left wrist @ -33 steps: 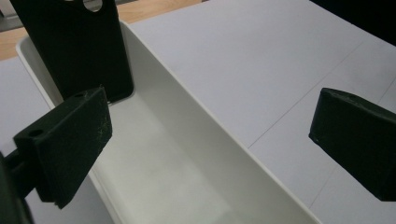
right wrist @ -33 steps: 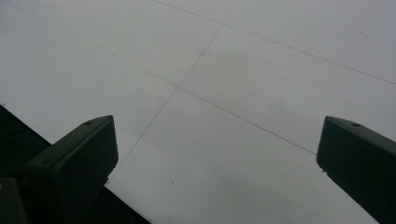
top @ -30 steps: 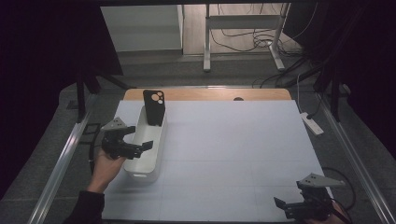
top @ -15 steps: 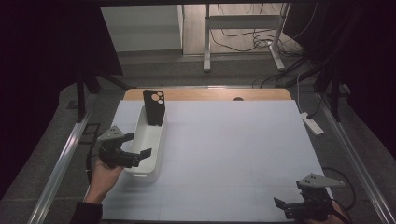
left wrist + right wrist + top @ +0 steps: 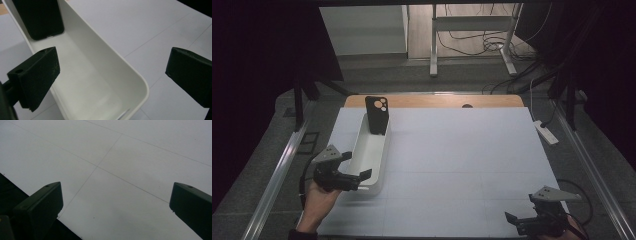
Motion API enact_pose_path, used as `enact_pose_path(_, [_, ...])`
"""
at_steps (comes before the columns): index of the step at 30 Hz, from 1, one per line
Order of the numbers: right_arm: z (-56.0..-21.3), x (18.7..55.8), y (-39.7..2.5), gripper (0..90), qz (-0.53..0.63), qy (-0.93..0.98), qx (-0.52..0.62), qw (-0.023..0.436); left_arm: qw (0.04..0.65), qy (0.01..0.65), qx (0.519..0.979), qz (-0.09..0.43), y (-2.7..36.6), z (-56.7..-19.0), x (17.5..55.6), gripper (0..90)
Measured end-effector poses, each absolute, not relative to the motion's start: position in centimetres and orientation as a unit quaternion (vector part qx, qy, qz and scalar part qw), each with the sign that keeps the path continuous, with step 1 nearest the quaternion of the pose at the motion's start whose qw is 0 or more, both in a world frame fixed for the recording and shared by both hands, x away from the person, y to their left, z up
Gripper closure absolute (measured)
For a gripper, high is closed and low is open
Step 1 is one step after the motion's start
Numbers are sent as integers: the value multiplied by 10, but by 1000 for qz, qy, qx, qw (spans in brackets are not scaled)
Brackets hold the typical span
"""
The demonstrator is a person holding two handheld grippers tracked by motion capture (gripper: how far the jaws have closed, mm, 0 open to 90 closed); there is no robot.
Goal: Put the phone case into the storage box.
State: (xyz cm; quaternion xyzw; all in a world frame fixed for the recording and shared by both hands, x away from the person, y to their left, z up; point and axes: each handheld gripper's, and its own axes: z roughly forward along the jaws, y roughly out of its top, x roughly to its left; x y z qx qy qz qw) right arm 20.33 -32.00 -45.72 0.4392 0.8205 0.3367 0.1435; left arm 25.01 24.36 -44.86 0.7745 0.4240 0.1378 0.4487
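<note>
A long white tray [image 5: 371, 150] lies on the left of the white mat [image 5: 462, 160]. A black phone case [image 5: 377, 115] with a camera cut-out stands upright in the tray's far end. My left gripper [image 5: 357, 172] is open at the tray's near end. In the left gripper view its jaws straddle the tray's near corner [image 5: 140, 85], with the phone case [image 5: 40, 20] farther along and nothing between the jaws but the tray. My right gripper [image 5: 518, 222] hovers open at the mat's near right corner, over bare mat [image 5: 115, 170].
A wooden table edge [image 5: 437, 101] runs behind the mat. A white power strip [image 5: 544, 132] lies off the mat's right side. Metal frame rails [image 5: 277, 175] border the left, and cables and a stand [image 5: 472, 45] sit beyond the table.
My left gripper has drawn back along the tray toward the person, from the tray's middle to its near end. The right gripper has stayed put.
</note>
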Motion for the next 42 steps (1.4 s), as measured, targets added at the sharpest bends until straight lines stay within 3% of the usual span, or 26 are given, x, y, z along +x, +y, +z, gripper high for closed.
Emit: enact_pose_path(42, [-457,202,-320,0,339,819,439,149,439,448,767,135,251,-472,173,0])
